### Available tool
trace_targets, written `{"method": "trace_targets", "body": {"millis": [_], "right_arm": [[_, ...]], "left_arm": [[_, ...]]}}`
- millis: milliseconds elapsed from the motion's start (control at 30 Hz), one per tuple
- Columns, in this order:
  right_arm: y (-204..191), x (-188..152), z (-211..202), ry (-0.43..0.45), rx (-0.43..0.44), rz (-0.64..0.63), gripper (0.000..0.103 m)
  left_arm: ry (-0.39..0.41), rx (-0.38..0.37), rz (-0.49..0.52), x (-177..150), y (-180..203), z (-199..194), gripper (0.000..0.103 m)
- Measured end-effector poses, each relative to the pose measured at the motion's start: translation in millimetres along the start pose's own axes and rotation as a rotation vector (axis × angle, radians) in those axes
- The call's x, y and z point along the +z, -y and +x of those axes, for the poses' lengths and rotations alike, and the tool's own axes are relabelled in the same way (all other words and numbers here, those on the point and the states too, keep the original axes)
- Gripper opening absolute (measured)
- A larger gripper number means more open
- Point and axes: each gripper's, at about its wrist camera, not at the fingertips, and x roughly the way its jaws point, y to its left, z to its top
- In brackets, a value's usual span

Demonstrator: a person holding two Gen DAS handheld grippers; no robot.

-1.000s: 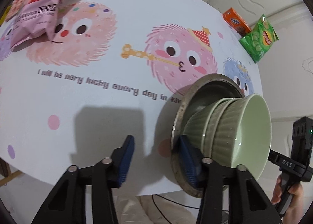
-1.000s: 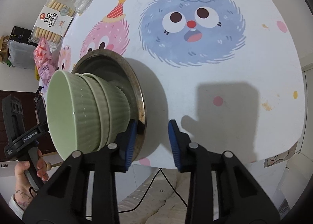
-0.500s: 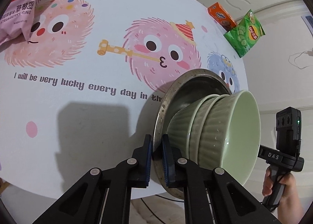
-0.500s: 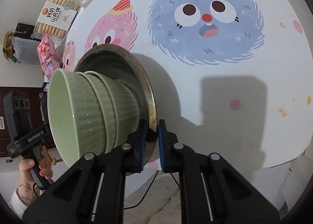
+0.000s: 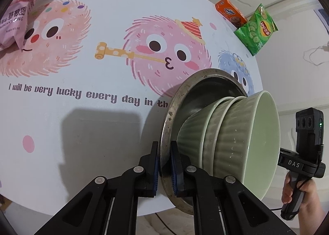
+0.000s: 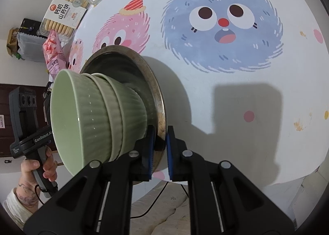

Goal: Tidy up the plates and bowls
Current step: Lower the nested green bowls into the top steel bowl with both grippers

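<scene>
A round metal plate carries a stack of three nested green ribbed bowls. My left gripper is shut on the plate's rim, one blue pad on each side. In the right wrist view my right gripper is shut on the opposite rim of the same plate, with the green bowls to its left. The plate sits near the table's front edge; whether it rests on the table or hangs just above it cannot be told.
The round table has a cartoon-monster cloth. At its far side lie a pink snack bag, a biscuit pack, an orange box and a green crisp bag. The front edge is close below the plate.
Both grippers were open beside the plate's rim a second ago. They have closed on the rim from opposite sides and now hold it.
</scene>
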Motion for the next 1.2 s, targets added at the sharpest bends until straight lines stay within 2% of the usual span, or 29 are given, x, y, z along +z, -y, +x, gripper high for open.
{"method": "trace_targets", "body": {"millis": [467,867,1200], "right_arm": [[-9,0,-4,0.057,-0.033,-0.069,0.014],[-15,46,-21,0.133,-0.044,-0.061,0.014],[-10,79,-13,0.141,-0.067,-0.034,0.014]], "left_arm": [[0.073,0.039,0.035,10,5,-6,0.009],[0.116,0.056,0.077,69,18,-3,0.009],[0.123,0.065,0.07,107,22,19,0.009]]}}
